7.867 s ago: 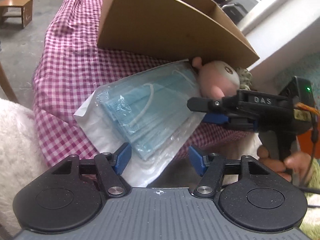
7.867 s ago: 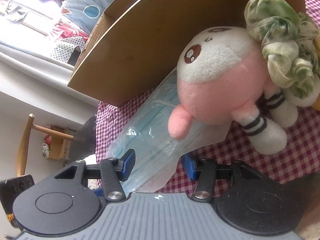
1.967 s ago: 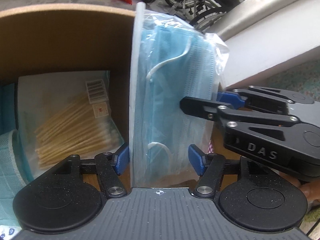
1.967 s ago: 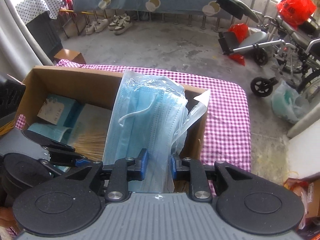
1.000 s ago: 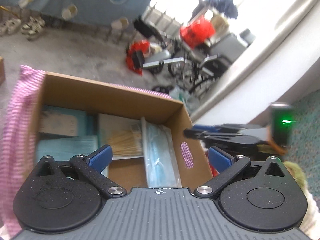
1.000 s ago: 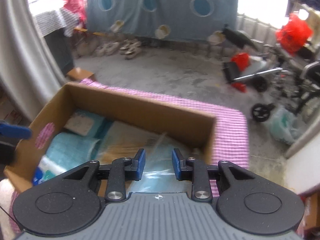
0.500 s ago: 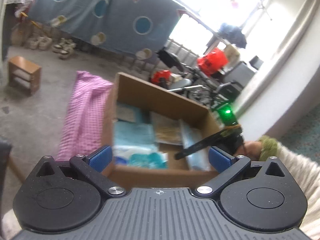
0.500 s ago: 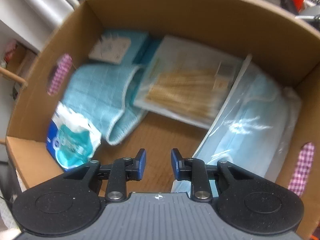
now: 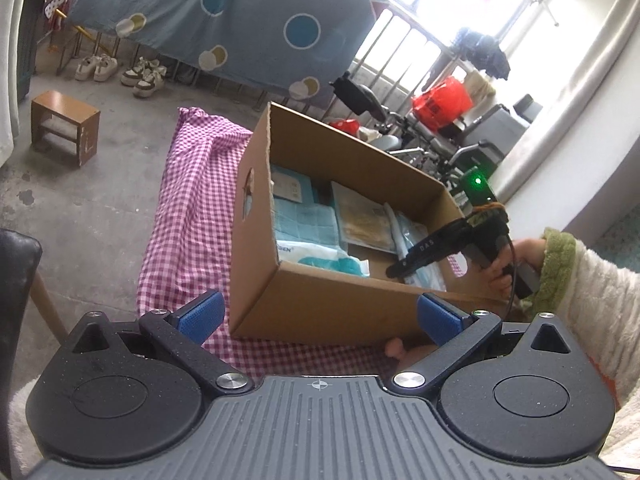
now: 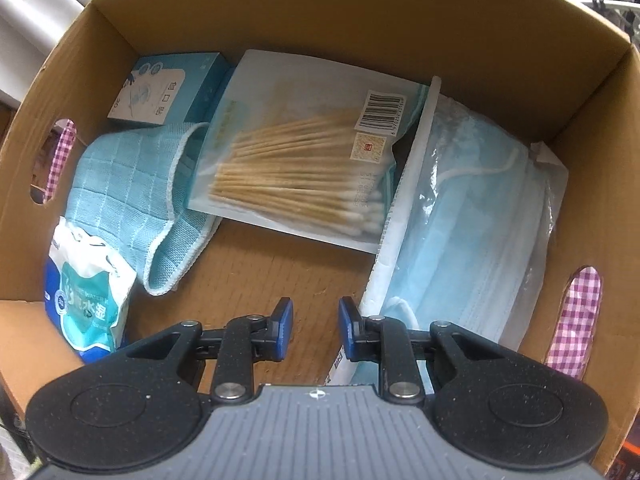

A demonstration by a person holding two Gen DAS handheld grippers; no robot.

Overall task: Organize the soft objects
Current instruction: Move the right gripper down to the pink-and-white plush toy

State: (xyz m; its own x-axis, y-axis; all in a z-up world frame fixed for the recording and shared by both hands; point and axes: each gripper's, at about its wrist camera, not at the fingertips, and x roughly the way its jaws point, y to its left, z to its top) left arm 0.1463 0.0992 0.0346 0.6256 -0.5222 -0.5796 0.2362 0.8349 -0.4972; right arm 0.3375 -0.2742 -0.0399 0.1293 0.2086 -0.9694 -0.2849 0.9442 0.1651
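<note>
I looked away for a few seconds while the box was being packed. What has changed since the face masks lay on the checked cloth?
The pack of face masks went from the cloth into the cardboard box, and both tools let it go. The right tool, empty, has just narrowed; the left tool is wide open. Cotton swabs stayed put.

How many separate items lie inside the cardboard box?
5: a small carton at the back left, a blue cloth below it, a wipes pack front left, a cotton swab bag in the middle, a mask pack along the right wall. Others may lie underneath.
</note>
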